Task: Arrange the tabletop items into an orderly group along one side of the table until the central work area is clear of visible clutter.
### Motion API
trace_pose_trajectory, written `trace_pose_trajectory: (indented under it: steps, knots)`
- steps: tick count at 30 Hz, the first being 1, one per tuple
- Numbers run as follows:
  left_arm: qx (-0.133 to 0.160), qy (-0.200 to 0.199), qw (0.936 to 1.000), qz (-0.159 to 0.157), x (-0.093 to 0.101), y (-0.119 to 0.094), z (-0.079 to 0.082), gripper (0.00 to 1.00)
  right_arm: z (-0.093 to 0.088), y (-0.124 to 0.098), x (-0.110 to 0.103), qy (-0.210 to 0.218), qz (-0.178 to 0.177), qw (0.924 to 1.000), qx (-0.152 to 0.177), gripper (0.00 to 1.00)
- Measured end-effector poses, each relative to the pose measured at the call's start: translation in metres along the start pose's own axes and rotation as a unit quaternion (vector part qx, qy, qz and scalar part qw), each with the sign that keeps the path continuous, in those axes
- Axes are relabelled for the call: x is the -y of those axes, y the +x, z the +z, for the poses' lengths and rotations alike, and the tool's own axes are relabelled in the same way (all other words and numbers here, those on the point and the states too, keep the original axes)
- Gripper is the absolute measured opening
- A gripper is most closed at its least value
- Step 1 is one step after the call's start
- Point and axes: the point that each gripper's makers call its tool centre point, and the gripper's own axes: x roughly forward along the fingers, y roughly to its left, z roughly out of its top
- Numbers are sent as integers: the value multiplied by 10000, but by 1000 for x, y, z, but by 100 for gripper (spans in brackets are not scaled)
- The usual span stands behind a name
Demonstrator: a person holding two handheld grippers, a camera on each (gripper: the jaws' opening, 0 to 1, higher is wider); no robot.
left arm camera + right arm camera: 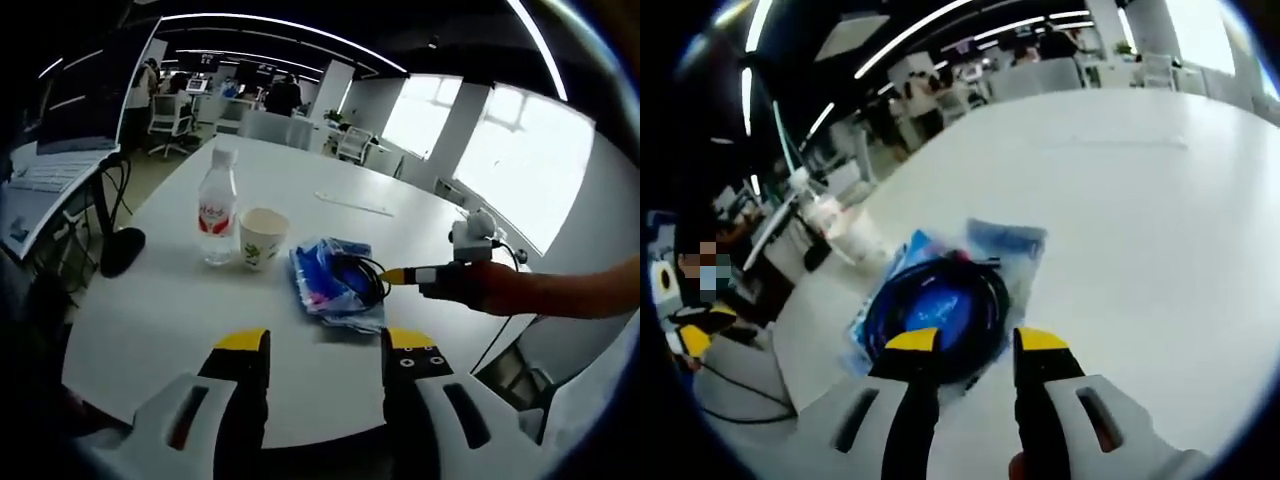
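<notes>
1. The left tongs (pixel 325 345) are held apart with nothing between them, low over the near edge of the white desk (pixel 180 310).
2. The right tongs (pixel 976 342) are also parted and hold nothing; their yellow tips are seen just at the near rim of a black coiled cable (pixel 985 300) lying on a blue packet (pixel 1005 240).
3. In the left gripper view the right tongs (pixel 400 276) are seen reaching in from the right, touching or nearly touching the cable (pixel 365 275) on the packet (pixel 325 280).
4. A grip on the cable is probably the step in hand; it would best be taken across the bundled strands, so that the coil is lifted whole and the packet is not dragged.
5. A paper cup (pixel 262 238) stands just left of the packet, and a water bottle (pixel 216 208) just beyond it on the left.
6. Further off, a flat strip (pixel 352 203) lies well apart toward the far side.
</notes>
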Motion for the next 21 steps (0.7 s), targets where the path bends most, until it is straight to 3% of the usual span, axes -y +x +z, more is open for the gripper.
trace_pose_trajectory:
  steps: [11, 21]
  knots:
    - [40, -134, 9999, 96, -7, -4, -1, 43, 12, 14, 1, 203, -108, 9996, 134, 23]
    - [93, -116, 9999, 80, -5, -5, 3, 43, 3, 24, 5, 174, -155, 9997, -91, 18]
